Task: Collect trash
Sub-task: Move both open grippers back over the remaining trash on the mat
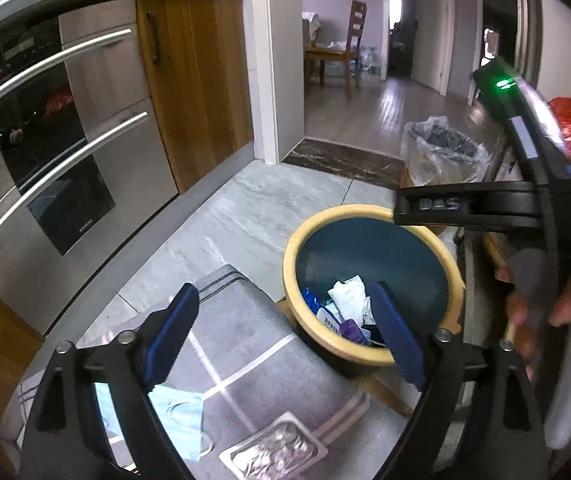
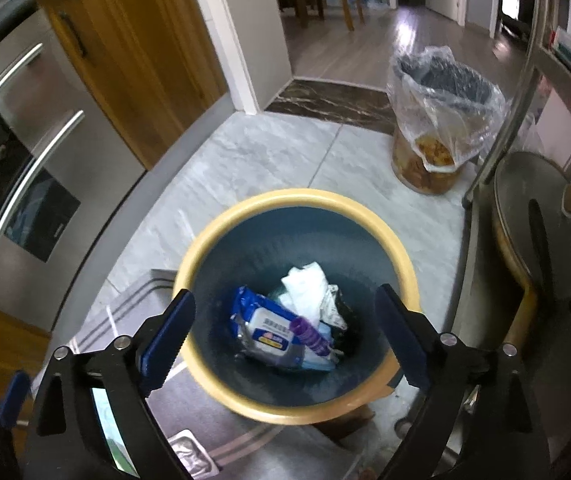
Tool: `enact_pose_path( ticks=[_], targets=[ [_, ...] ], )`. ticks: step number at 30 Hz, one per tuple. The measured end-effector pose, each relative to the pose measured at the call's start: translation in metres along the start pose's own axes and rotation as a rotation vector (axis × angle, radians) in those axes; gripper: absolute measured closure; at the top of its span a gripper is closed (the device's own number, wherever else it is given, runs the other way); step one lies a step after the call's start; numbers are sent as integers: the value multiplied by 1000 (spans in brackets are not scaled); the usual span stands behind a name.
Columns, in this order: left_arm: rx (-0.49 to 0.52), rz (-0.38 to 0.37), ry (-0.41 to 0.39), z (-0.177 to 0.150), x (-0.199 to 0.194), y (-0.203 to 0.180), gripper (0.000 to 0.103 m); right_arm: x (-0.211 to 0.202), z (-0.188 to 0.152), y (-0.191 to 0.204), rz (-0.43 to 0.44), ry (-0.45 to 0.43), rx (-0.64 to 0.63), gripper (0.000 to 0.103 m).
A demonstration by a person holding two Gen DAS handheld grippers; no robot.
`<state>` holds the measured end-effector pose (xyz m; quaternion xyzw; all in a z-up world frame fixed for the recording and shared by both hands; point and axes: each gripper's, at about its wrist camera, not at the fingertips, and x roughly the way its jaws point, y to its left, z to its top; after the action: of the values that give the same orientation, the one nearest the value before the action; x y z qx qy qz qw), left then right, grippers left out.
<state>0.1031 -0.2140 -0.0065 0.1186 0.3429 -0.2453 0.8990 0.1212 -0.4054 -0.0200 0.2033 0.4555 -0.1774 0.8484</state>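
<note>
The bin [image 2: 297, 304] stands on the floor beside the cloth's [image 1: 245, 344] far corner, holding a wipes pack [image 2: 269, 332] and tissue [image 2: 305, 284]. Both the left gripper [image 1: 285, 336] and right gripper [image 2: 285, 340] gape wide, empty.

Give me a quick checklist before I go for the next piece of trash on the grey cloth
1. Left gripper jaws open and empty: ok.
2. Right gripper jaws open and empty: ok.
3. Dropped trash lies inside the yellow-rimmed bin, wet-wipes pack included: ok.
4. Trash left on the grey cloth: blue face mask and foil blister pack not yet collected: not ok.
5. Bin has room for more: ok.
6. Anything under the mask: cannot tell.
</note>
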Motion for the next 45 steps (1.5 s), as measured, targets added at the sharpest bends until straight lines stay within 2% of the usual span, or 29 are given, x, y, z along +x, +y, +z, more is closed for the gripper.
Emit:
enact_pose_path(
  ticks=[6, 9, 19, 26, 28, 30, 35, 40, 45],
  targets=[
    [46, 33, -23, -29, -59, 29, 11, -6, -12, 20, -6, -5, -61, 12],
    [41, 44, -24, -44, -82, 45, 9, -10, -17, 28, 23, 5, -60, 12],
    [-71, 112, -21, -89, -143, 102, 8, -36, -40, 59, 152, 31, -38, 11],
    [-172, 137, 13, -117, -147, 132, 8, -47, -72, 82, 156, 52, -130, 11],
    [-189, 140, 33, -121, -139, 138, 8, -45, -83, 87, 165, 83, -150, 11],
    [-221, 145, 65, -126, -129, 146, 8, -39, -100, 90, 196, 146, -134, 10],
    [-307, 163, 113, -135, -113, 164, 8, -19, -146, 104, 203, 289, -138, 10],
    [-312, 193, 151, -142, -106, 173, 8, -14, -178, 124, 146, 309, -270, 10],
    [-338, 181, 167, -147, -108, 179, 8, -11, -202, 124, 175, 383, -256, 11]
  ],
)
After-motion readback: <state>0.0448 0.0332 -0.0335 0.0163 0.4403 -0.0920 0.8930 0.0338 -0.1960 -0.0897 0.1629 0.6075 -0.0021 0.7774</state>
